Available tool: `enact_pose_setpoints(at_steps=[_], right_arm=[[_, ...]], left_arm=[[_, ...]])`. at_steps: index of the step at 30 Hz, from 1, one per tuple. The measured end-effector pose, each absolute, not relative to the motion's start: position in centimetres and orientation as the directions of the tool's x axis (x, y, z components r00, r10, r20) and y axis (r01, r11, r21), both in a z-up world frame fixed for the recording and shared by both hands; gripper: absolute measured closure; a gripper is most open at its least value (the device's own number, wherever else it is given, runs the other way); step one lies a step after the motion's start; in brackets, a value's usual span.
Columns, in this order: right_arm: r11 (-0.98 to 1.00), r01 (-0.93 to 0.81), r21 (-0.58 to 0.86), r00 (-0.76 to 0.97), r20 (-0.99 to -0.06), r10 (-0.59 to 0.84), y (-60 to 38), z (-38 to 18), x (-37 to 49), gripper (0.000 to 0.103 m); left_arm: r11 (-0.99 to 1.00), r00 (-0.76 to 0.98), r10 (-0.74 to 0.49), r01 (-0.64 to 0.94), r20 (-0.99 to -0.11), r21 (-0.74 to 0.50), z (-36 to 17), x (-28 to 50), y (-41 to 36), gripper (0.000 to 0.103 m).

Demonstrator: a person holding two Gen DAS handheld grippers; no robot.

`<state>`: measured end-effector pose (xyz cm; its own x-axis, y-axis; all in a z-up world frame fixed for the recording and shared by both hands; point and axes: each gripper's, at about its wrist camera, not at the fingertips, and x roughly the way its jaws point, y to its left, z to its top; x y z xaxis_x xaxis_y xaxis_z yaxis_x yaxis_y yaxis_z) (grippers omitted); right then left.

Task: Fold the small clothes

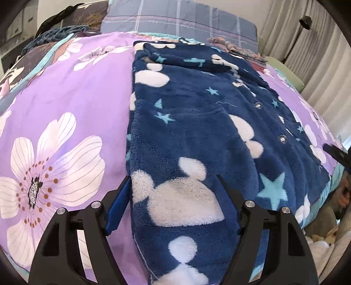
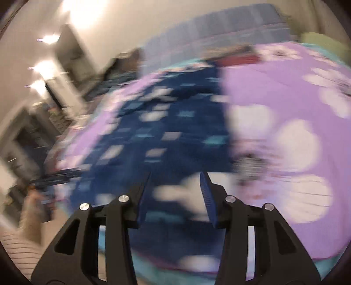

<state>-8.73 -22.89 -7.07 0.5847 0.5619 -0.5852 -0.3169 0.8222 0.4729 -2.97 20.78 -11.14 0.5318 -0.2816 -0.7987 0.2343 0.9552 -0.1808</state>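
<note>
A navy fleece top (image 1: pixel 197 114) with white mouse-head shapes, pale blue stars and a row of buttons lies spread flat on the purple floral bedspread (image 1: pixel 76 98). My left gripper (image 1: pixel 173 176) is open just over the top's near left part, one finger at its left edge and one over the cloth. The right wrist view is blurred by motion. It shows the top (image 2: pixel 166 131) and my right gripper (image 2: pixel 176 173) partly open above its near edge, with nothing seen pinched. The right gripper's fingertip (image 1: pixel 333 151) shows beyond the top's right edge.
A grey plaid pillow (image 1: pixel 175 19) lies at the head of the bed, with a small pile of folded clothes (image 1: pixel 241 50) beside the top's far corner. Dark bedding (image 1: pixel 54 37) is heaped at far left. Curtains (image 1: pixel 324 65) and a floor lamp (image 1: pixel 305 22) stand right. A striped sleeve (image 2: pixel 19 247) shows.
</note>
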Motion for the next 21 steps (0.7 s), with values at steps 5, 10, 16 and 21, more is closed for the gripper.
enact_pose_setpoints(at_steps=[5,10,16,21], right_arm=[[0.682,-0.482,0.55,0.373,-0.575,0.728,-14.9,-8.7,-8.0,0.058],[0.698,-0.439,0.566,0.266,-0.66,0.703,-10.7,-12.3,-5.8,0.055],[0.628,-0.418,0.657,0.222,-0.596,0.772,-10.1,-11.4,-4.8,0.096],[0.644,-0.386,0.661,0.317,-0.561,0.765,-14.5,-8.0,-5.9,0.097]], left_arm=[[0.96,0.558,-0.278,0.193,-0.782,-0.204,-11.3,-3.3,21.0,0.027],[0.962,0.573,-0.271,0.182,-0.773,-0.203,-11.2,-3.8,21.2,0.027],[0.958,0.584,-0.285,0.188,-0.76,-0.215,-11.0,-4.3,21.8,0.021],[0.927,0.573,-0.376,0.216,-0.728,-0.308,-10.6,-4.9,22.6,0.021]])
